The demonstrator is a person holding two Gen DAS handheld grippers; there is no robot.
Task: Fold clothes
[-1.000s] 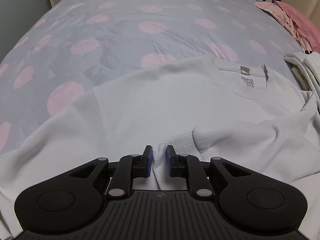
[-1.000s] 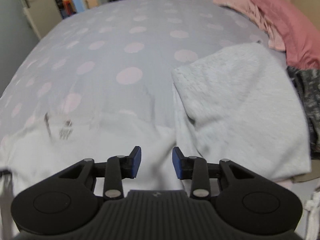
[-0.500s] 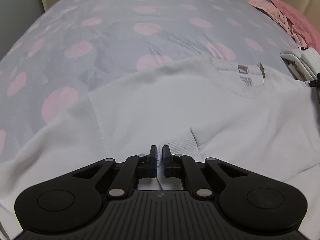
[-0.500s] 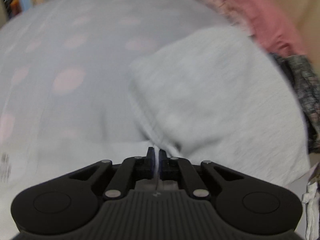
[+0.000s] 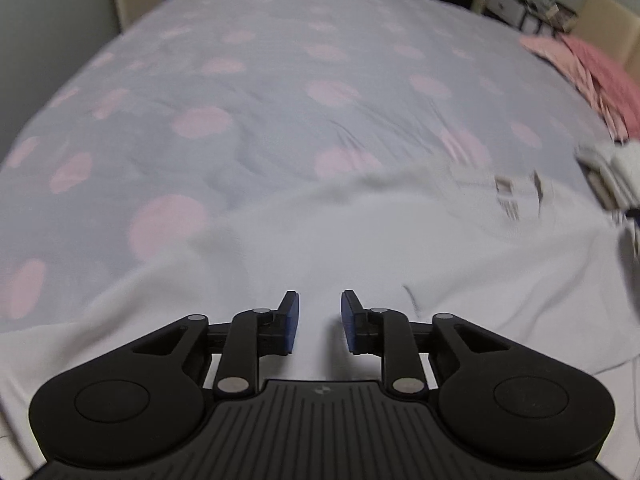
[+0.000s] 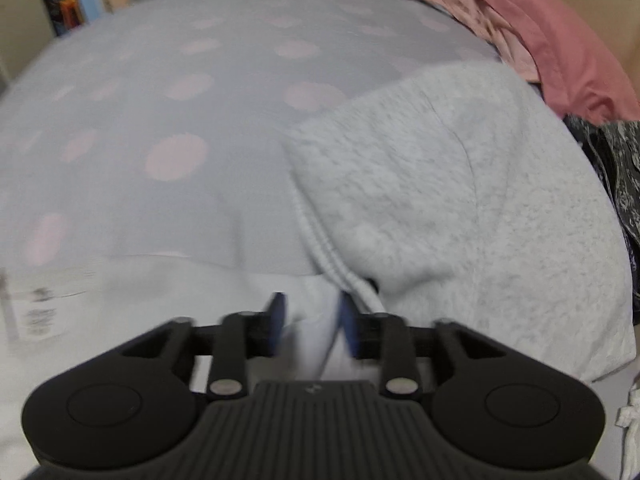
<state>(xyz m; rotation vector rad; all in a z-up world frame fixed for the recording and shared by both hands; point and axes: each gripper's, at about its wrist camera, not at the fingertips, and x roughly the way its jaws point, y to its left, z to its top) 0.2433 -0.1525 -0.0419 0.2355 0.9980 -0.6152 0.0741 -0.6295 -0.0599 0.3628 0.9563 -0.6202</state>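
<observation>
A white sweatshirt lies spread on the grey bed cover with pink dots; its neck label shows at the right, blurred. My left gripper is open just above the white cloth, holding nothing. In the right wrist view the same sweatshirt fills the lower left, with its label at the left edge. My right gripper is open, blurred by motion, with a fold of white cloth between its spread jaws.
A folded light grey garment lies to the right of the sweatshirt, also seen in the left wrist view. Pink clothes and a dark patterned garment lie at the far right. Furniture stands beyond the bed.
Both grippers were shut on white cloth half a second ago and have now opened. The sleeve cuff is gone from between the left jaws. Both views have shifted and are blurred.
</observation>
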